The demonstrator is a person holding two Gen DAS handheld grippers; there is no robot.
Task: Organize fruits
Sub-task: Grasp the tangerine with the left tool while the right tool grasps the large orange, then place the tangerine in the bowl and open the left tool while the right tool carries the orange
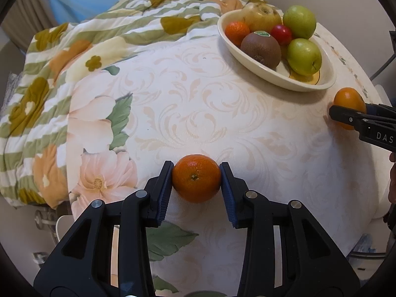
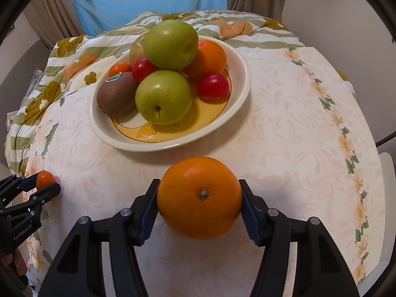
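Clamping a small mandarin point(image 1: 196, 182) in my left gripper point(image 1: 196, 188) and pinching a large orange point(image 2: 199, 196) between the pads of my right gripper point(image 2: 199, 210), I hold both just above the tablecloth point(image 2: 284, 123). The bowl point(image 2: 243, 84) ahead of my right gripper already carries apples, kiwi and more. Judging by that, only these two remain to go in.

The tablecloth point(image 2: 284, 123) looked like matt woven cloth with a damask sheen. The bowl point(image 2: 243, 84) was glossy glazed ceramic. The kiwi point(image 2: 116, 94) was dull and fuzzy — the apple point(image 2: 163, 96) smooth, waxy. The orange point(image 2: 198, 198) showed dimpled, faintly shiny peel.
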